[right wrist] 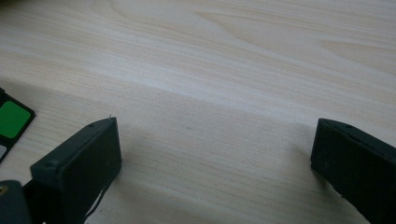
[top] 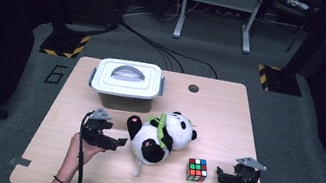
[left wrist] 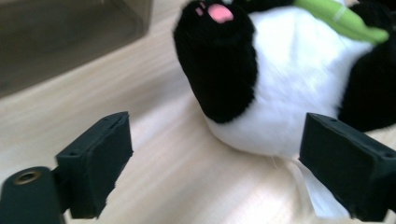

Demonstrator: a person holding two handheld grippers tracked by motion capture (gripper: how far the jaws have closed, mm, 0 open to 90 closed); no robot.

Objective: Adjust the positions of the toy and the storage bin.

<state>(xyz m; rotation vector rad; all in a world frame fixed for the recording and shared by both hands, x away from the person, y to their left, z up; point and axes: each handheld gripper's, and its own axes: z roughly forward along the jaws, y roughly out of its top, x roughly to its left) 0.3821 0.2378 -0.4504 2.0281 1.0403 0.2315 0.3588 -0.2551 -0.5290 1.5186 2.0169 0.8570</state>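
Note:
A black-and-white panda plush (top: 160, 137) with a green strip across its chest lies on its back in the middle of the wooden table (top: 217, 116). My left gripper (top: 121, 141) sits just left of it and points at its black foot. In the left gripper view the jaws (left wrist: 217, 140) stand wide open and the panda (left wrist: 289, 93) lies just beyond them, apart from the pads. A colour-tiled puzzle cube (top: 197, 169) stands at the front right. My right gripper (top: 219, 175) rests to the right of the cube, open, with bare wood between its jaws (right wrist: 215, 135). The cube's green tile (right wrist: 9, 123) shows at the left edge there.
A white lidded plastic box (top: 125, 84) with a grey handle stands at the back left of the table, its wall (left wrist: 60, 37) close behind the left gripper. A round hole (top: 193, 88) is in the tabletop at the back. Stands and cables are on the floor beyond.

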